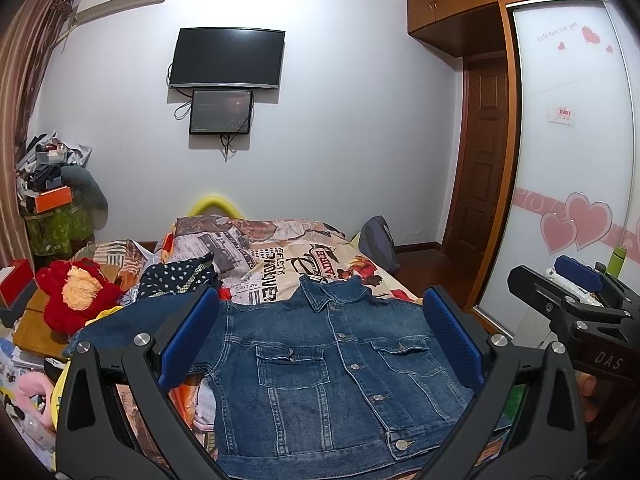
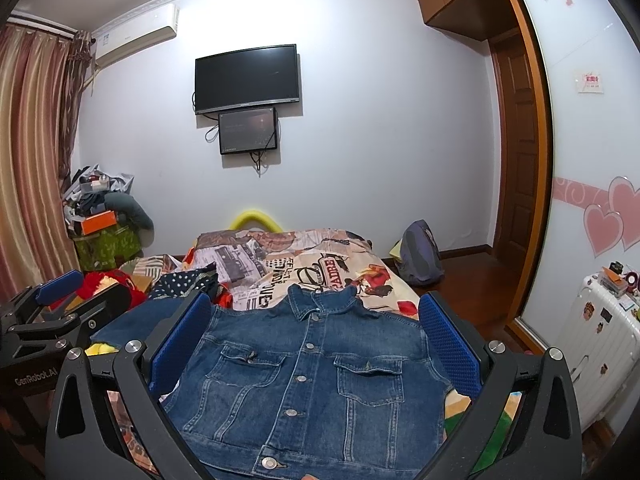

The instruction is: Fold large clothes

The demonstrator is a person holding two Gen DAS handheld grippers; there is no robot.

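Note:
A blue denim jacket [image 1: 320, 376] lies face up and buttoned on the bed, collar toward the far wall; it also shows in the right wrist view [image 2: 308, 376]. Its left sleeve stretches out to the left [image 1: 120, 320]. My left gripper [image 1: 320, 336] is open and empty, hovering above the jacket's chest. My right gripper [image 2: 316, 340] is open and empty, also above the jacket. The right gripper shows at the right edge of the left wrist view [image 1: 560, 284], and the left gripper at the left edge of the right wrist view [image 2: 84, 292].
The bed [image 1: 288, 260] has a printed cover. A polka-dot cloth [image 1: 176, 276] and red plush toy [image 1: 76, 296] lie left of the jacket. A backpack [image 2: 420, 256] stands on the floor at right, a white suitcase [image 2: 596, 344] by the sliding wardrobe [image 1: 572, 140].

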